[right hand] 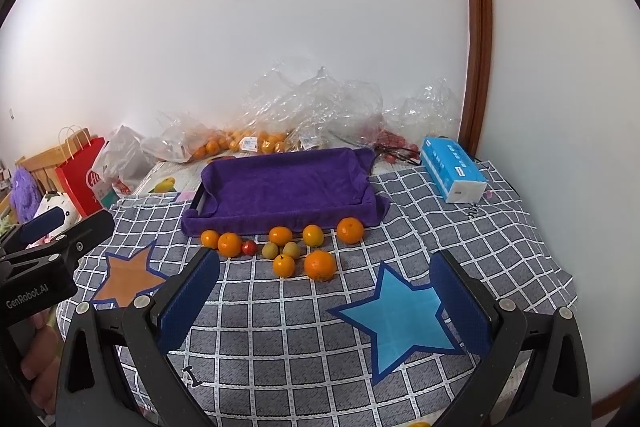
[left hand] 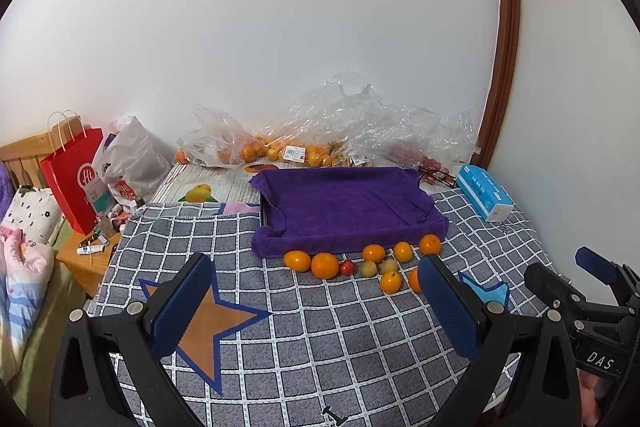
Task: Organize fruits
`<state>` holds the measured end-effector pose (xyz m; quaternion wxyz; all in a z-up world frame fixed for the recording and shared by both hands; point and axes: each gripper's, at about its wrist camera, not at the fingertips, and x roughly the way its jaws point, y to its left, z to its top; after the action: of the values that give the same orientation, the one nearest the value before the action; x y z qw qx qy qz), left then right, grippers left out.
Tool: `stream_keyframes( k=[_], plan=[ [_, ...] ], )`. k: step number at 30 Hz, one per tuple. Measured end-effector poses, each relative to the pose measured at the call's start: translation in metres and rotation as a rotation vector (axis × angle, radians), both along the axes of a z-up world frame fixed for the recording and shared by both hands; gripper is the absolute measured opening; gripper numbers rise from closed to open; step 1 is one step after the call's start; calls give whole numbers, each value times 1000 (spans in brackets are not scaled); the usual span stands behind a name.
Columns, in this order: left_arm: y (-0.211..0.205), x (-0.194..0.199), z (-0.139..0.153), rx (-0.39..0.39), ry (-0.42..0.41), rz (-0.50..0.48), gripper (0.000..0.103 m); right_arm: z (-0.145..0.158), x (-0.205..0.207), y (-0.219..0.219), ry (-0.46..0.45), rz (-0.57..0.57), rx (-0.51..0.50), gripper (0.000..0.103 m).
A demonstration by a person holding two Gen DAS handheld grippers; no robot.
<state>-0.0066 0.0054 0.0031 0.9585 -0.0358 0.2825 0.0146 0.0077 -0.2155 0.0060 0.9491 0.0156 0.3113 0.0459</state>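
Hovering apart, left gripper [left hand: 316, 301] and right gripper [right hand: 326, 293] gape empty; oranges [right hand: 319, 265] line purple tray [right hand: 280, 187], seemingly touching.

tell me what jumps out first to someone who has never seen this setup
A purple towel draped over a tray sits mid-table, with loose oranges, one red fruit and two greenish fruits scattered along its near edge. Behind it, crinkled clear bags of more fruit pile against the wall. Both grippers, left and right, hang open and empty over the checked cloth with its stars.
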Motion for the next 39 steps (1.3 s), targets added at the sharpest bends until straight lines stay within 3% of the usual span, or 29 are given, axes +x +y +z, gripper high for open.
stream_keyframes(
  k=[17, 24, 32, 39],
  plan=[
    [6, 1, 0, -11, -4, 6, 103, -4, 1, 4, -4, 15, 2, 103],
    [4, 10, 0, 37, -12, 1, 103, -6, 13, 11, -9, 30, -13, 103],
    [25, 41, -23, -8, 41, 22, 103, -28, 43, 18, 19, 33, -41, 103],
    [48, 73, -64, 0, 128, 66, 102, -69, 79, 4, 127, -5, -33, 97]
  ],
)
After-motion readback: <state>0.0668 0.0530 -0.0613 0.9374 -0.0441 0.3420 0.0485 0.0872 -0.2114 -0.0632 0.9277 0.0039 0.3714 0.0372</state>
